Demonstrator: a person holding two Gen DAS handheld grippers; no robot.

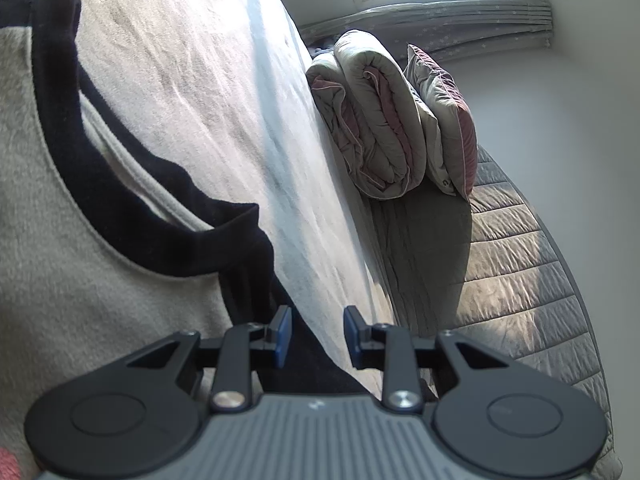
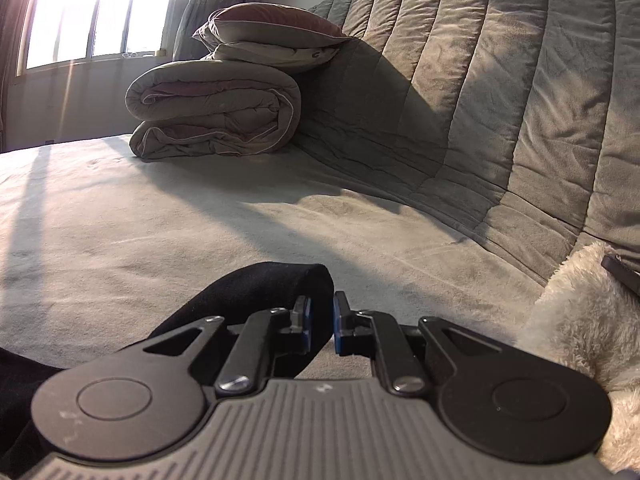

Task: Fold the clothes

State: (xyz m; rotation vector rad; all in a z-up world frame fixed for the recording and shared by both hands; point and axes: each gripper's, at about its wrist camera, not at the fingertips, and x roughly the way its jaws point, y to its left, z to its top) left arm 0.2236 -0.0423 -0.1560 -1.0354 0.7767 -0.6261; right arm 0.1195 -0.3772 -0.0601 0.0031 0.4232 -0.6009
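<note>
Left gripper (image 1: 317, 336), jaws parted and empty, hovers over the dark shoulder of a beige, black-trimmed garment (image 1: 60, 240) spread on the bed (image 1: 192, 80). Right gripper (image 2: 321, 326), jaws narrowly parted, straddles a black sleeve (image 2: 256, 292). Beyond lie a folded duvet (image 2: 212, 108), pillow (image 2: 268, 28) and quilted headboard (image 2: 500, 100).

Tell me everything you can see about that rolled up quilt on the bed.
The grey-beige padded quilt is folded into a thick roll, showing a dusty pink inner side and pale piping along its edges. It looks soft and puffy, creased at the open end. It lies on the pale fleecy bed cover, beside the quilted grey headboard, with a matching grey and pink pillow resting on top.
</note>
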